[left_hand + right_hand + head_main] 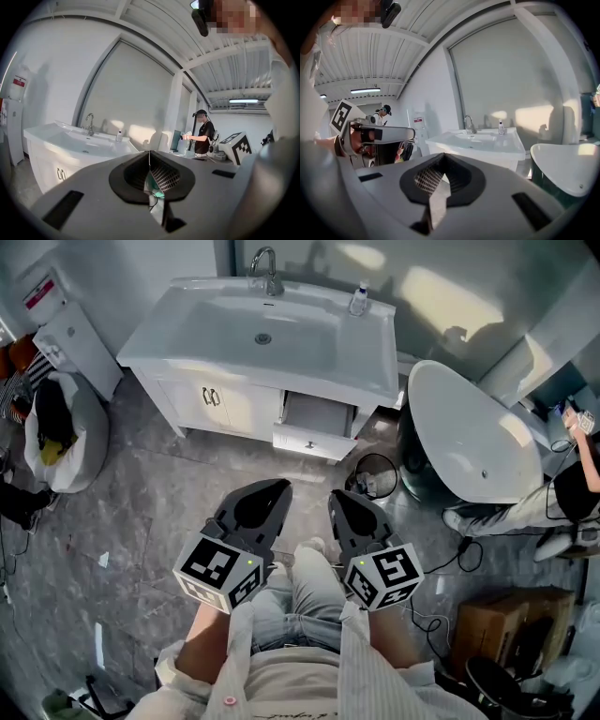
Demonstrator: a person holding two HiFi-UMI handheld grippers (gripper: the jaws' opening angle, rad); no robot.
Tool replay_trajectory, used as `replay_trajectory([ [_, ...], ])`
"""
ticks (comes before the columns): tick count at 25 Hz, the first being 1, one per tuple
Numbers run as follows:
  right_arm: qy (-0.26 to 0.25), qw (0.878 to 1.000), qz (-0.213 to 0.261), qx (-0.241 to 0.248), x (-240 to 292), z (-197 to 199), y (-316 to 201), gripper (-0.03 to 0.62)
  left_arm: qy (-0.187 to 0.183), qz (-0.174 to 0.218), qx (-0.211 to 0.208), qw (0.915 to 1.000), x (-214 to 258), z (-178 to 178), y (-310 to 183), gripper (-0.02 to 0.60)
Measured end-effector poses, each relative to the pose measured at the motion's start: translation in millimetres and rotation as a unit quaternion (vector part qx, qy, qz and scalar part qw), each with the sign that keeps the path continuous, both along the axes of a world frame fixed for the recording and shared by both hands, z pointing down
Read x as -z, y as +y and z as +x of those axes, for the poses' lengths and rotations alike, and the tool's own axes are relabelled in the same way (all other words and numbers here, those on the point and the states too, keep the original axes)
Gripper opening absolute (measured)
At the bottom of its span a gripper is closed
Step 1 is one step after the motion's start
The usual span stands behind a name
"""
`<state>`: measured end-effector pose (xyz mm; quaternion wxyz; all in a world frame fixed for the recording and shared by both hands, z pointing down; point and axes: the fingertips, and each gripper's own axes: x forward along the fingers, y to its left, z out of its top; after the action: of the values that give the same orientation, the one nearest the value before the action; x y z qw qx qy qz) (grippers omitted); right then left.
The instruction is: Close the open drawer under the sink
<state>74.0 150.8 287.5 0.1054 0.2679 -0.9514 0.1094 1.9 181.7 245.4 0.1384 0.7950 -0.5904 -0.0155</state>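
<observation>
The white sink vanity (267,334) stands against the far wall, with its right-hand drawer (315,428) pulled out below the basin. A two-door cupboard (211,397) to the drawer's left is closed. My left gripper (279,487) and right gripper (337,497) are held side by side above the person's legs, well short of the drawer. Both are shut with nothing between the jaws. The left gripper (149,155) sees the sink (79,140) at its left. The right gripper (439,160) sees the sink (480,138) ahead. The drawer does not show in either gripper view.
A white bathtub (473,432) stands right of the vanity, with a black bin (377,474) between them. A person (572,486) crouches at the far right, near a cardboard box (502,624). A water dispenser (70,343) and a white bag (61,427) are on the left.
</observation>
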Motion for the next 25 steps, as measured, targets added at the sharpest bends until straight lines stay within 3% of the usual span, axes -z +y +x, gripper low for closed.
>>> replay_trajectory([
  [11,0.02,1.0,-0.011,0.003,-22,-20,-44,0.009,-0.004,-0.011,-0.013,0.9998,-16,-13,-46,0.018],
  [25,0.032,0.999,-0.023,0.004,-26,-64,-170,0.009,-0.01,-0.016,-0.017,0.9997,-12,-53,-180,0.018],
])
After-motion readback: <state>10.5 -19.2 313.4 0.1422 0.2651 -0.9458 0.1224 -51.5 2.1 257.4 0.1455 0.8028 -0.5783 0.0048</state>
